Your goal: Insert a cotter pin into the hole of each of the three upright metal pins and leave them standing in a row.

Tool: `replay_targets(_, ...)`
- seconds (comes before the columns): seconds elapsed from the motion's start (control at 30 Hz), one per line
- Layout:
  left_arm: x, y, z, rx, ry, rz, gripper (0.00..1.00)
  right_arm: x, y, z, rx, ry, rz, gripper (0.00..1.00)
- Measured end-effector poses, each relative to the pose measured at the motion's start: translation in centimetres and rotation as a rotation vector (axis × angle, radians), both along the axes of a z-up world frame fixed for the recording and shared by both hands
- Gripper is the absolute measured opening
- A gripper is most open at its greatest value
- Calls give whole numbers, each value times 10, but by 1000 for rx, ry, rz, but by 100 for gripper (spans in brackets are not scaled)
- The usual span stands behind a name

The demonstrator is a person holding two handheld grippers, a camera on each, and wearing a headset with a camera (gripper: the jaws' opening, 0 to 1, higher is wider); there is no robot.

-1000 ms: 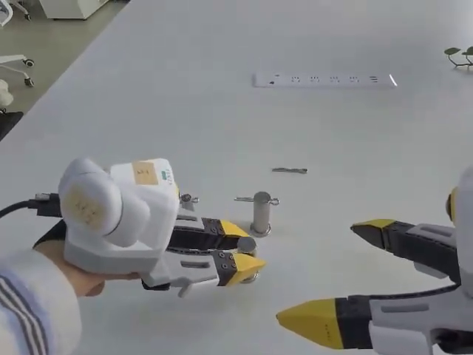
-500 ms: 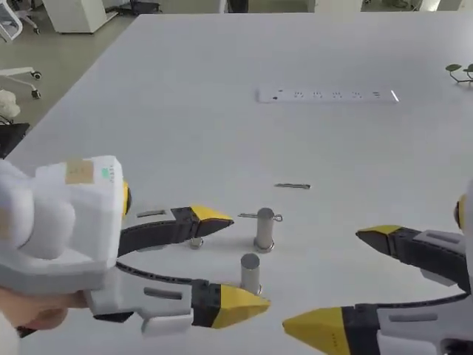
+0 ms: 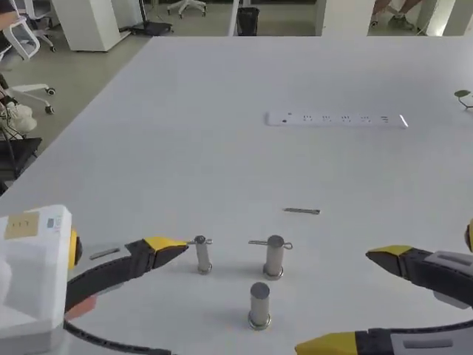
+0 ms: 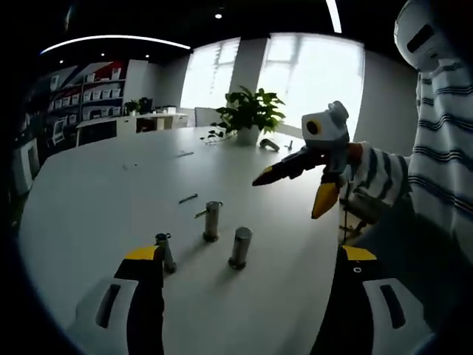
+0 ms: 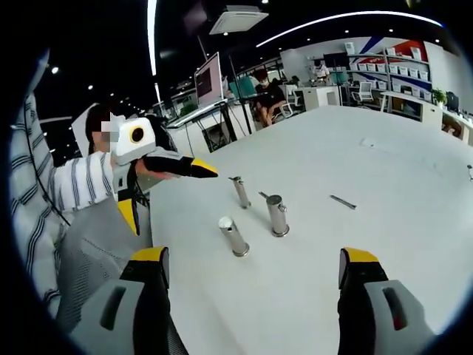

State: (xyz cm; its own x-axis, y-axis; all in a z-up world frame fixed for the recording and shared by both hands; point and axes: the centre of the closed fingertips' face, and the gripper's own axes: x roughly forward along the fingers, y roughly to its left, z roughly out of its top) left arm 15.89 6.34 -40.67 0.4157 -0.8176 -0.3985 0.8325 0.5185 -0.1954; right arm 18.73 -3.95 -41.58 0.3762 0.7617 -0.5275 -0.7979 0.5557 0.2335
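The loose cotter pin [image 3: 301, 211] is lying crosswise at frame centre, nearer my right gripper [image 3: 351, 299]; I'm holding both jaws open, empty.

Lighting even and bright in the head view; both gripper views dim at the edges and strongly curved.
Head view: diffuse overhead light, white table [image 3: 222, 133] near washed out, the metal pins [image 3: 259, 305] casting only faint, short shadows. Left gripper view: windows [image 4: 318, 74] blown out to glare, the room around them dim. Right gripper view: ceiling light strips [image 5: 151, 29] bow with the fisheye; far shelves [image 5: 392, 66] soft, possibly out of focus. Centres sharp.
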Motion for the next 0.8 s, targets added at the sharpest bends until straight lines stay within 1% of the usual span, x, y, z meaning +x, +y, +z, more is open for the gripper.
replay_targets(0.13, -5, 4, -3, -14, 20, 15, 99, 6, -4, 3, -12, -5, -1, 94)
replay_targets(0.23, -7, 6, -4, -22, 31, 32, 99, 11, -9, 4, -34, -9, 0, 94)
replay_targets(0.37, -6, 10, -6, -28, 37, 60, 99, 18, -14, 7, -51, -15, -1, 93)
replay_targets(0.43, -6, 12, -8, -28, 38, 69, 99, 22, -16, 8, -58, -26, -1, 92)
replay_targets(0.5, -6, 14, -8, -33, 39, 77, 99, 26, -19, 9, -64, -25, -4, 91)
replay_targets(0.57, -7, 15, -10, -41, 47, 85, 99, 32, -21, 11, -70, -28, -7, 91)
replay_targets(0.73, -11, 17, -18, -36, 62, 94, 99, 47, -28, 14, -119, -53, 11, 89)
replay_targets(0.77, -12, 18, -20, -38, 66, 96, 99, 51, -29, 13, -136, -60, 22, 88)
replay_targets(0.8, -13, 18, -21, -36, 68, 96, 99, 53, -30, 12, -159, -58, 34, 87)
